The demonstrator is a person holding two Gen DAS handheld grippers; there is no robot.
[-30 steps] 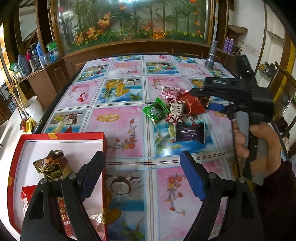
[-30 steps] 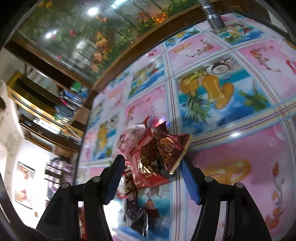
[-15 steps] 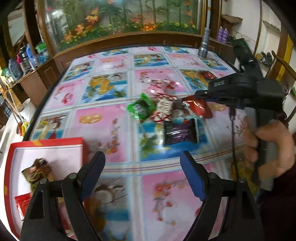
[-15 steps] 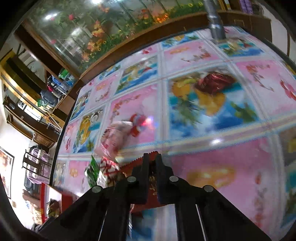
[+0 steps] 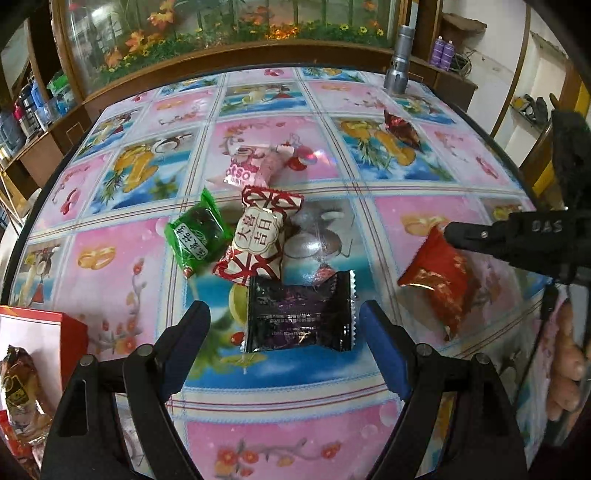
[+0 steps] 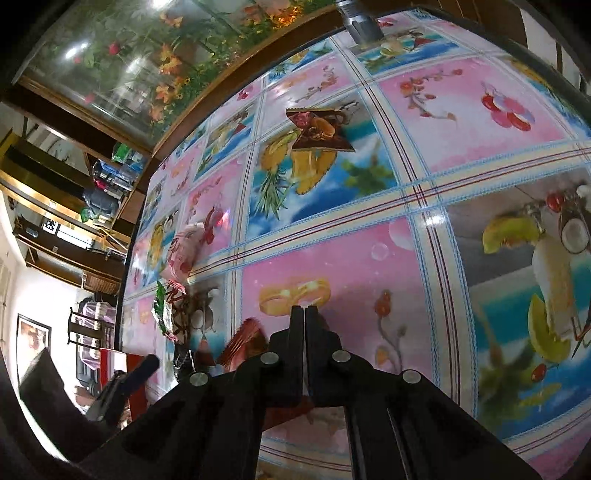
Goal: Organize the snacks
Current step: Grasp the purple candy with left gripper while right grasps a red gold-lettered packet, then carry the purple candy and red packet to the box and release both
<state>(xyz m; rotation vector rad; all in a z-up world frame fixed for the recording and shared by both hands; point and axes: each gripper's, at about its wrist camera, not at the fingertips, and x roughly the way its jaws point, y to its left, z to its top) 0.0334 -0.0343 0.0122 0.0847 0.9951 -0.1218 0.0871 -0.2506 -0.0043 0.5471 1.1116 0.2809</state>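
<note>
My left gripper [image 5: 284,343] is open and straddles a black-wrapped snack [image 5: 299,314] on the table. Beyond it lie a red-and-white snack [image 5: 258,236], a green snack [image 5: 195,236] and a pink snack [image 5: 255,170]. My right gripper [image 6: 304,317] is shut on a red foil snack [image 5: 439,277], held just above the table at the right; the snack also shows in the right wrist view [image 6: 243,343]. A dark red snack [image 6: 317,133] lies alone farther back. The red box [image 5: 44,332] with snacks inside sits at the lower left.
A metal flashlight [image 5: 399,62] stands at the table's far right edge. A wooden cabinet with a glass flower display [image 5: 221,29] runs behind the table. The table [image 5: 295,435] has a glossy floral cloth and a rounded dark rim.
My left gripper moved from beside the red box to around the black snack. My right gripper closed on the red foil snack and pulled it away from the pile to the right.
</note>
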